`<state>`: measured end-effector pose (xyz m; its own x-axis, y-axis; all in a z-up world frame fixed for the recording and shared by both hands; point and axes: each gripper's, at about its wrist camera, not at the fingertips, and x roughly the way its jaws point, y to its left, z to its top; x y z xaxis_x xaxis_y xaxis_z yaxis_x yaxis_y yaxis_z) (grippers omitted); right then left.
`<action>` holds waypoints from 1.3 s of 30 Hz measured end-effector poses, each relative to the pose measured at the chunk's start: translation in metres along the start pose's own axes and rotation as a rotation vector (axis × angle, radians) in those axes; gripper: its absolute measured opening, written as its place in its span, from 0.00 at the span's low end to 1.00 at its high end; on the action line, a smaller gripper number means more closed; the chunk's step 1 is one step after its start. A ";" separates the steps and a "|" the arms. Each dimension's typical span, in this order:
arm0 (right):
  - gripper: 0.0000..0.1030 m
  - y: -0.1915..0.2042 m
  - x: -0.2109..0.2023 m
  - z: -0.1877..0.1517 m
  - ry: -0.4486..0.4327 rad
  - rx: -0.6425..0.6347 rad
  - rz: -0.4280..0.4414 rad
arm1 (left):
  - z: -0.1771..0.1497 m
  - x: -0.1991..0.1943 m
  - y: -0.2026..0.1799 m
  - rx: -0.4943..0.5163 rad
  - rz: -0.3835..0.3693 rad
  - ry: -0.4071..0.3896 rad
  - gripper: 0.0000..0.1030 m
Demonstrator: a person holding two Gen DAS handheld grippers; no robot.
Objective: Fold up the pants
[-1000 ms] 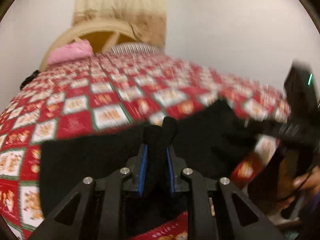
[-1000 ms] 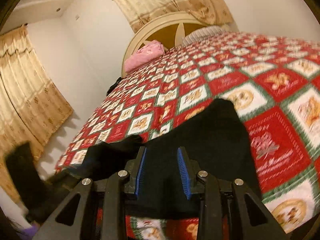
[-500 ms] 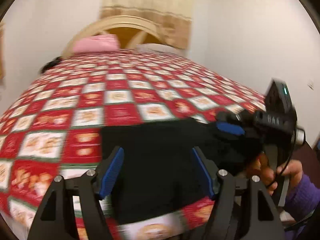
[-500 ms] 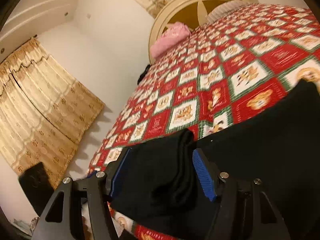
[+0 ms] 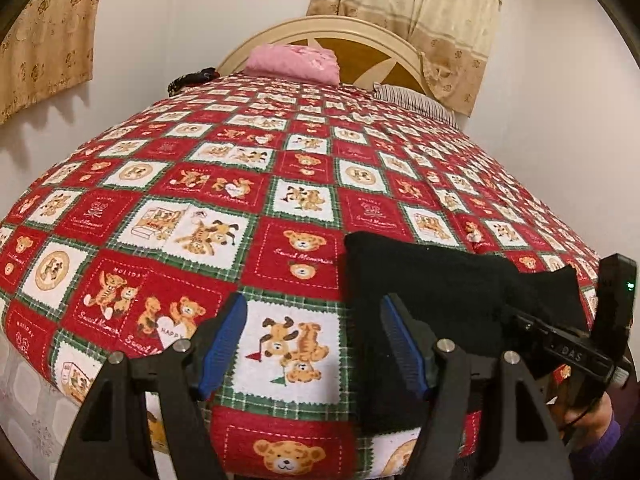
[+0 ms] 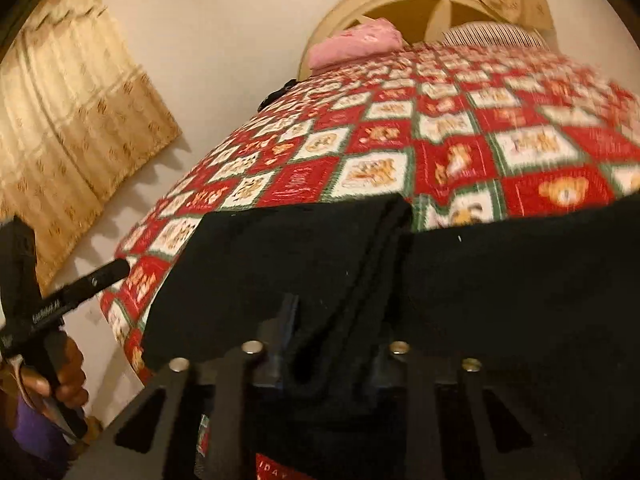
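The black pants point(image 5: 432, 280) lie folded near the front right edge of the bed with the red, white and green teddy-bear quilt point(image 5: 280, 184). My left gripper point(image 5: 312, 344) is open and empty, to the left of the pants over the quilt. In the right wrist view the pants point(image 6: 320, 264) fill the foreground. My right gripper point(image 6: 332, 336) is shut on a raised fold of the pants. The right gripper's body point(image 5: 576, 352) shows at the right of the left wrist view. The left gripper's body point(image 6: 60, 300) shows at the left of the right wrist view.
A pink pillow point(image 5: 292, 62) and a striped pillow point(image 5: 416, 100) lie at the cream headboard point(image 5: 360, 40). A dark item point(image 5: 192, 78) sits at the far left corner. Curtains point(image 6: 68, 120) hang on the left wall. The bed's front edge is close below me.
My left gripper let go of the pants, opened and swung left off the cloth. My right gripper closed on a fold of the pants.
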<state>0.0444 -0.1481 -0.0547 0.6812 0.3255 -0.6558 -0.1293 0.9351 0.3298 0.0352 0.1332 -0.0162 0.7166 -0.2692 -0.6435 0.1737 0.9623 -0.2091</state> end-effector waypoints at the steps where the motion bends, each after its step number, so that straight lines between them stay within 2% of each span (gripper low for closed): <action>1: 0.22 0.006 -0.007 0.002 -0.017 -0.035 -0.008 | 0.001 -0.001 -0.001 0.003 0.004 -0.005 0.70; 5: 0.21 0.013 -0.052 0.014 -0.111 -0.090 0.015 | 0.006 -0.003 -0.006 0.012 -0.001 -0.025 0.70; 8: 0.21 0.008 -0.087 0.021 -0.162 -0.141 -0.027 | 0.010 0.000 -0.015 0.035 -0.014 -0.029 0.70; 11: 0.21 -0.016 -0.116 0.021 -0.158 -0.135 -0.080 | 0.012 0.006 -0.026 0.060 -0.034 -0.022 0.70; 14: 0.21 -0.050 -0.128 0.008 -0.121 -0.107 -0.175 | 0.013 0.013 -0.043 0.090 -0.070 -0.013 0.70; 17: 0.21 -0.085 -0.121 -0.009 -0.058 -0.036 -0.218 | 0.013 0.021 -0.062 0.131 -0.094 0.008 0.70; 18: 0.21 -0.096 -0.113 -0.017 -0.035 -0.005 -0.218 | 0.013 0.024 -0.068 0.145 -0.097 0.017 0.70; 22: 0.22 -0.109 -0.113 -0.026 -0.092 0.063 -0.163 | 0.012 0.035 -0.091 0.201 -0.089 0.053 0.70; 26: 0.32 -0.108 -0.125 -0.020 -0.066 0.084 -0.143 | 0.014 0.035 -0.105 0.236 -0.100 0.059 0.70; 28: 0.36 -0.103 -0.140 -0.016 -0.092 0.096 -0.193 | 0.013 0.032 -0.111 0.252 -0.115 0.049 0.70; 31: 0.36 -0.077 -0.173 -0.009 -0.235 0.013 -0.350 | 0.007 0.036 -0.122 0.272 -0.105 0.049 0.71; 32: 0.36 -0.070 -0.176 -0.007 -0.261 -0.019 -0.369 | 0.004 0.040 -0.126 0.277 -0.099 0.066 0.71; 33: 0.36 -0.059 -0.175 -0.003 -0.271 -0.060 -0.363 | 0.000 0.045 -0.129 0.277 -0.087 0.088 0.71; 36: 0.36 -0.038 -0.151 0.007 -0.230 -0.142 -0.319 | -0.016 0.061 -0.131 0.247 -0.061 0.176 0.71; 39: 0.36 -0.047 -0.111 0.014 -0.163 -0.131 -0.337 | -0.035 0.064 -0.126 0.199 -0.062 0.215 0.72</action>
<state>-0.0156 -0.2299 0.0121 0.8052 -0.0197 -0.5927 0.0376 0.9991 0.0178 0.0358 -0.0067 -0.0567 0.5443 -0.3095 -0.7797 0.3575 0.9264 -0.1182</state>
